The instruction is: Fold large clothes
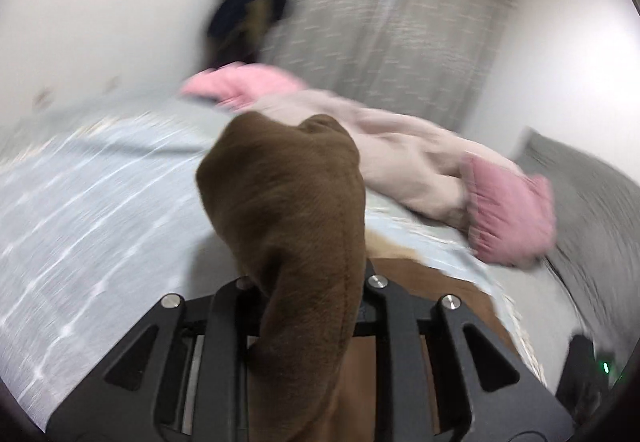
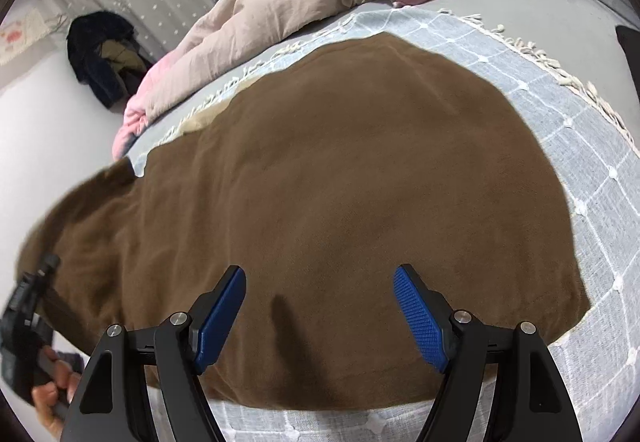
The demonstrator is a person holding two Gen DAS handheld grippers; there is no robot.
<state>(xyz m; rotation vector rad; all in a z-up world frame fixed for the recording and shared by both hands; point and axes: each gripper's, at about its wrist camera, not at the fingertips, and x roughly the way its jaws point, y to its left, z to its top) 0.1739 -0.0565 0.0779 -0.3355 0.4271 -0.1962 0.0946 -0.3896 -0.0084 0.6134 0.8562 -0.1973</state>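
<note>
Left gripper [image 1: 304, 282] pinches a fold of the brown garment [image 2: 340, 202]; right gripper [image 2: 320, 306] hovers open above it. We should keep the lifted edge taut.

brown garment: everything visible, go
The brown garment looks like plain plush fleece with a stitched seam. Most of it lies spread flat on the checked blue throw on the bed. Its left end is lifted: the left tongs are shut on a bunched fold. The right tongs hang open above its near edge, not gripping it.
</note>
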